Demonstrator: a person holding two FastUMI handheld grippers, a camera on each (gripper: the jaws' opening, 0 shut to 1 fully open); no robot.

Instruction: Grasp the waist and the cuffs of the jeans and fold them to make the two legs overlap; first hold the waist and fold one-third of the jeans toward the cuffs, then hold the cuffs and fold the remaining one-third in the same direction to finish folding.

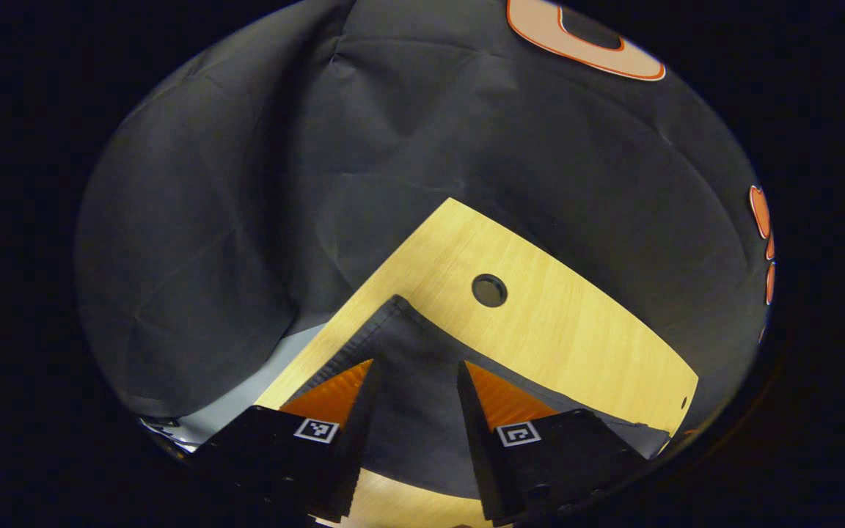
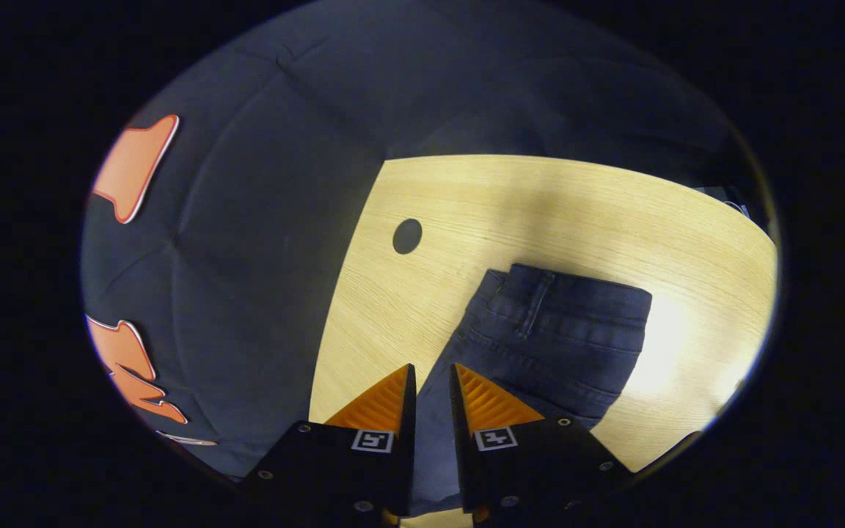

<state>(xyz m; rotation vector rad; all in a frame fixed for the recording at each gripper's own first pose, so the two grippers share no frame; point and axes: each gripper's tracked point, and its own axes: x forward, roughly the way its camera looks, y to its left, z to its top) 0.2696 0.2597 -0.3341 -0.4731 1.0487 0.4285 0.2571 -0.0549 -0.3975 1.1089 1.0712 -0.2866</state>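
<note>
In the right gripper view, the right gripper (image 2: 431,381) sits nearest, its jaws drawn close with only a narrow gap, and dark denim of the jeans (image 2: 562,330) runs up through that gap; whether both fingers actually press on the cloth I cannot tell. Past the fingertips (image 2: 393,400) the jeans lie flat on the pale wooden worktop (image 2: 540,205), the waistband (image 2: 576,293) with a belt loop (image 2: 536,304) at the far end and seams crossing the fabric below it. To the left of the waistband, a round cable hole (image 2: 407,236) is cut in the wood. Beyond the worktop's edge hangs the black booth wall (image 2: 261,183).

In the left gripper view, the left gripper (image 1: 414,378) has its jaws spread wide, released, with nothing between them but the denim lying underneath. A hemmed corner of the jeans (image 1: 415,352) points away from the gripper, resting on the worktop (image 1: 576,330). Just beyond that corner is the same round hole (image 1: 489,290), then the worktop's far edge, then the creased black wall (image 1: 320,147). A strip of pale floor (image 1: 261,389) shows to the left of the worktop.
</note>
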